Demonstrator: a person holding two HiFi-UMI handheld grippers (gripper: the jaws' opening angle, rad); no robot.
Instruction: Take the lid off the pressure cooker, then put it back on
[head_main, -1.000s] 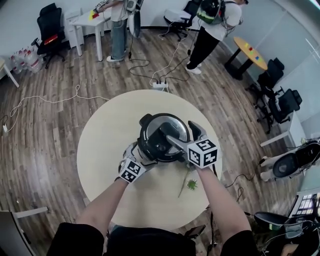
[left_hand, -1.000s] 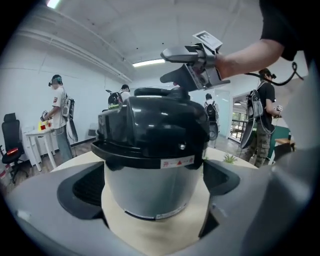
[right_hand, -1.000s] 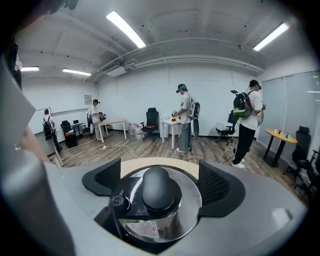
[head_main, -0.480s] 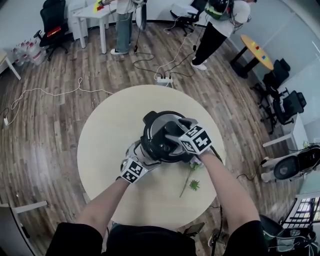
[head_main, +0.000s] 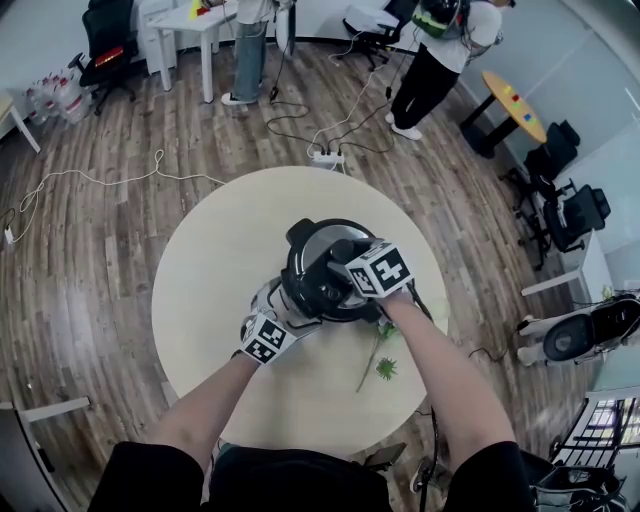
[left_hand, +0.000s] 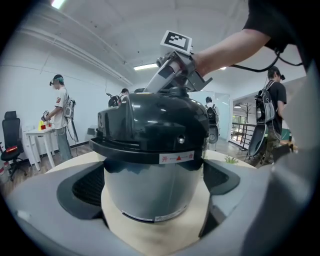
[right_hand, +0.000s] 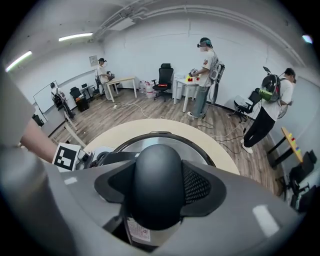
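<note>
Head view: the pressure cooker (head_main: 300, 240) sits on a round, pale matte worktop (head_main: 210, 300), glossy black-and-steel lid (head_main: 318, 258) on.

Left gripper view: the left tool (left_hand: 152, 200) is spread wide, pads snug against the brushed-steel body.

Right gripper view: the right tool (right_hand: 155, 187) has just been closing and now pinches the smooth, rounded black lid handle (right_hand: 152, 175).

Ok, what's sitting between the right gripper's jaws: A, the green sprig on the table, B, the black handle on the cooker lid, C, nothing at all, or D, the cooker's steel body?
B: in the right gripper view, the right gripper, whose jaws have just been closing, has its pads on either side of the black lid handle.
</note>
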